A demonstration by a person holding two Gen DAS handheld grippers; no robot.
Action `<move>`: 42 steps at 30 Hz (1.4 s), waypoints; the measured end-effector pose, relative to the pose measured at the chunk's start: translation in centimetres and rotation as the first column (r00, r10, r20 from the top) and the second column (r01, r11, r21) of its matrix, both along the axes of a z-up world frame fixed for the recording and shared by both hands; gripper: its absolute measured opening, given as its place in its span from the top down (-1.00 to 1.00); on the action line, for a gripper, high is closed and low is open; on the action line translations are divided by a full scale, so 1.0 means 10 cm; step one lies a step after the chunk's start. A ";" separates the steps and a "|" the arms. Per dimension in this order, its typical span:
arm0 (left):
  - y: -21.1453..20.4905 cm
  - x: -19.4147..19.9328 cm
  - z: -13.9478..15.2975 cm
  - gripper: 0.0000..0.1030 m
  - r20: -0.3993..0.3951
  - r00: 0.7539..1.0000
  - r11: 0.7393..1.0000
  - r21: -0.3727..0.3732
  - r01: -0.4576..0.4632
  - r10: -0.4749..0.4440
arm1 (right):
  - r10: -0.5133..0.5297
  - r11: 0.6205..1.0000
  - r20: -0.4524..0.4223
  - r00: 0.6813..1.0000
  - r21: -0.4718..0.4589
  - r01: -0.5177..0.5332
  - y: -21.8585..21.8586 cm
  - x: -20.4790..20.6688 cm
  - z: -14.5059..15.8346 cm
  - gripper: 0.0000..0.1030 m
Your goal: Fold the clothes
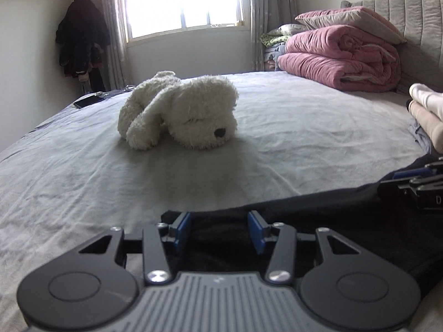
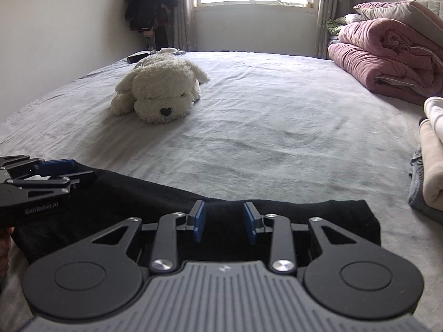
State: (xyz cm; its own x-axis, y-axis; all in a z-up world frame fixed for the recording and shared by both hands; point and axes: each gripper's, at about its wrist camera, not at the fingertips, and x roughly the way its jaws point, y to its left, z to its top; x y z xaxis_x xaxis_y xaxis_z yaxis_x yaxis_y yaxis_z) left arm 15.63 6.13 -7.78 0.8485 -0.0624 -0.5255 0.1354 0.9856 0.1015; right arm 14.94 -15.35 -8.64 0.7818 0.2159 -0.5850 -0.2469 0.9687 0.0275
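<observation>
A black garment (image 1: 318,221) lies flat on the grey bed sheet (image 1: 277,138) at the near edge; it also shows in the right wrist view (image 2: 138,199). My left gripper (image 1: 218,231) is open, its blue pads over the garment's left end, with nothing between them. My right gripper (image 2: 224,221) is open over the garment's right part, also empty. Each gripper shows in the other's view: the right one (image 1: 415,182) at the far right, the left one (image 2: 49,171) at the far left.
A white plush dog (image 1: 180,110) lies mid-bed. Folded pink quilts and a pillow (image 1: 340,55) sit by the headboard. Folded light clothes (image 2: 432,160) are stacked at the right edge. A dark phone (image 1: 88,101) lies far left.
</observation>
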 end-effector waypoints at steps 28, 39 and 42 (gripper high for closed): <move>0.29 0.03 -0.03 -0.10 -0.040 0.996 0.984 -0.158 -0.084 0.079 | -0.216 0.975 -0.029 0.976 0.048 0.217 -0.47 0.03 -0.15 0.33; 0.37 -0.02 0.36 -0.45 -0.159 0.985 0.969 -0.225 -0.102 0.067 | -0.175 0.982 -0.012 0.984 0.074 0.175 -0.43 -0.19 0.32 0.00; 0.42 -0.04 0.46 -0.67 -0.206 0.976 0.975 -0.194 -0.109 0.068 | -0.171 0.980 -0.016 0.985 0.100 0.172 -0.44 -0.27 0.42 -0.06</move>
State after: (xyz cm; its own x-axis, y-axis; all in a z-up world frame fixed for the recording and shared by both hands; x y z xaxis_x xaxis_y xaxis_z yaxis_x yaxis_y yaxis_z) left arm 15.22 10.31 -3.13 0.7364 -0.1142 -0.6668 0.0435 0.9916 -0.1217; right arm 12.24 -19.72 -4.40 0.8079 0.1369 -0.5732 -0.0768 0.9888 0.1280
